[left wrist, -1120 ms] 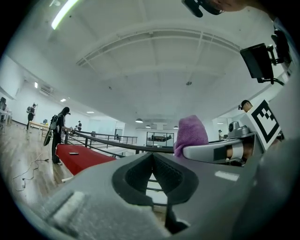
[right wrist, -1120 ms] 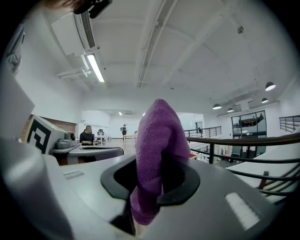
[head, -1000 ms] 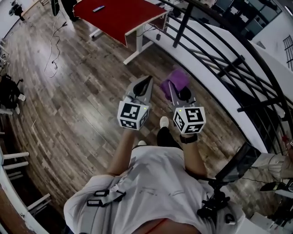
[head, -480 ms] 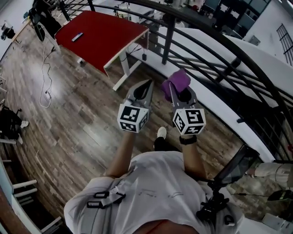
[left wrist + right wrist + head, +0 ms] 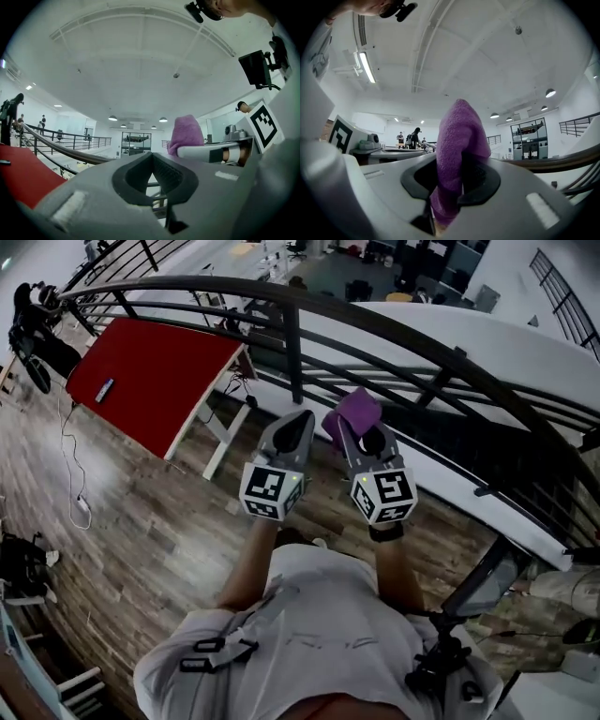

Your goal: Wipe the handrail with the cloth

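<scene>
The right gripper [image 5: 366,435] clamped a purple cloth [image 5: 356,409] that stuck out past its tips. The left gripper [image 5: 300,420] hung just beside it, jaws together. A dark handrail [image 5: 394,329] curved ahead of both, and a red table [image 5: 150,371] lay off to the left gripper's left.

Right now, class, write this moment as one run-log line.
left gripper: shut, empty | right gripper: shut on purple cloth | handrail: ahead, cloth not touching it

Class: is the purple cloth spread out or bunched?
Bunched: the cloth stands as a wad, pinched between the right gripper's shut jaws.
</scene>
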Available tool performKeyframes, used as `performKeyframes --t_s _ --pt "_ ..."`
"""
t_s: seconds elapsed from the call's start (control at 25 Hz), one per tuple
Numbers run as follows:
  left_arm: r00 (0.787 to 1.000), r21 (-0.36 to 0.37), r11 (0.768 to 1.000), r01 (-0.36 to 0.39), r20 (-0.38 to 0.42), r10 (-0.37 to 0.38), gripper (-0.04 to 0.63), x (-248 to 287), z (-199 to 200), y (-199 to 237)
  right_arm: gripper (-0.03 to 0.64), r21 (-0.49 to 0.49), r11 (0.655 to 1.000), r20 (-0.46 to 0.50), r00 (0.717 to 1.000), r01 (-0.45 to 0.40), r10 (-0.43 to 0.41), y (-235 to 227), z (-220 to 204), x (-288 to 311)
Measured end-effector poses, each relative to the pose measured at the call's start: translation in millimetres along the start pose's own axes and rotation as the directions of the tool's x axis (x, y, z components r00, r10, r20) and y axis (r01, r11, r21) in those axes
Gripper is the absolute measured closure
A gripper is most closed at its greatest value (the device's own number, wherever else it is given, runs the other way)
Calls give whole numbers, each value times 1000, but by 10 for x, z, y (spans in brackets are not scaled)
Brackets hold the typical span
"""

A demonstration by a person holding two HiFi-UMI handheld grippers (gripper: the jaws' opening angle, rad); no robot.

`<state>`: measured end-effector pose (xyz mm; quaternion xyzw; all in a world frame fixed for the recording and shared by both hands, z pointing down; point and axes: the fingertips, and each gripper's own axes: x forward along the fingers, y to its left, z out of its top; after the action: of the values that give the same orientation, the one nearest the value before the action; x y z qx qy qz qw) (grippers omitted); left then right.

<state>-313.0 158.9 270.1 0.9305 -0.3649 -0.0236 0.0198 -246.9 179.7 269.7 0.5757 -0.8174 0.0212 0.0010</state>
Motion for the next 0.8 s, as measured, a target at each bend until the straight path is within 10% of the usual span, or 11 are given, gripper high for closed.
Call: performKeyframes --t_s 0.8 --pt "969 -4 969 248 19 -248 598 3608 151 1360 525 107 980 -172 974 165 -145 -2497 58 2338"
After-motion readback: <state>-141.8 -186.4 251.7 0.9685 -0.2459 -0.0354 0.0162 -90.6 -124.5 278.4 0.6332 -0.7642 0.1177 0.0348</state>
